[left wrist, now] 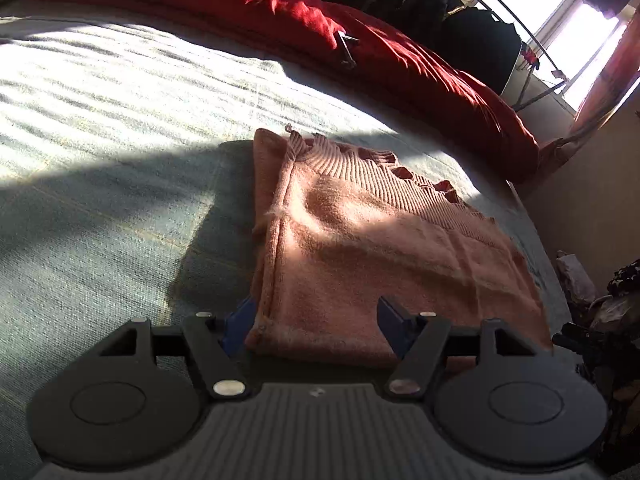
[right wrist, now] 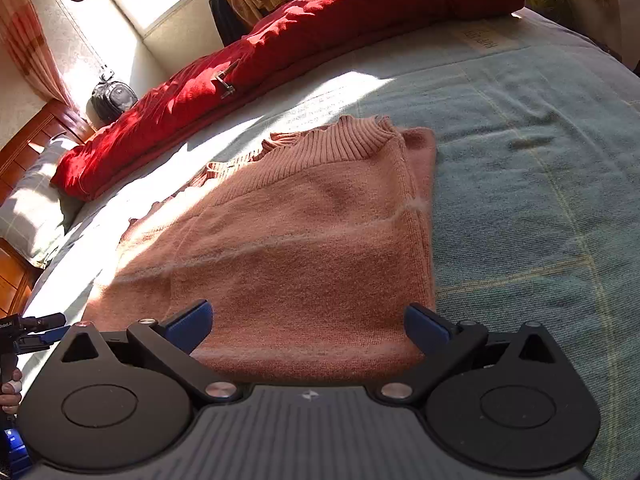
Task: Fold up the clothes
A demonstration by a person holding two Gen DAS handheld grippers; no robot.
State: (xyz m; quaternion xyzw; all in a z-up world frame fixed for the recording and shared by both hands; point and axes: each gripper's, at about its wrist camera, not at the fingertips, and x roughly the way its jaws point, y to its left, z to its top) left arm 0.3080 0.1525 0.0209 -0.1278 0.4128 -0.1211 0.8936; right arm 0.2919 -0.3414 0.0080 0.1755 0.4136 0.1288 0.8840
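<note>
A pink knitted sweater [left wrist: 380,248] lies folded into a flat rectangle on the bed, its ribbed collar at the far end. In the left wrist view my left gripper [left wrist: 316,316] hovers over the sweater's near edge with its blue fingers [left wrist: 240,320] apart and nothing pinched between them. In the right wrist view the same sweater [right wrist: 304,240] fills the middle. My right gripper [right wrist: 310,324] stands open above its near edge, and the pads touch no cloth. The left gripper [right wrist: 36,328] also shows at the far left edge, held by a hand [right wrist: 10,394].
The bed is covered by a pale blue-green blanket [right wrist: 520,160]. A red duvet [left wrist: 360,40] lies bunched along the far side, with a pillow [right wrist: 32,208] at the head. A clothes rack with dark garments [left wrist: 460,20] stands by the window. A dark bag [right wrist: 112,98] sits near the wall.
</note>
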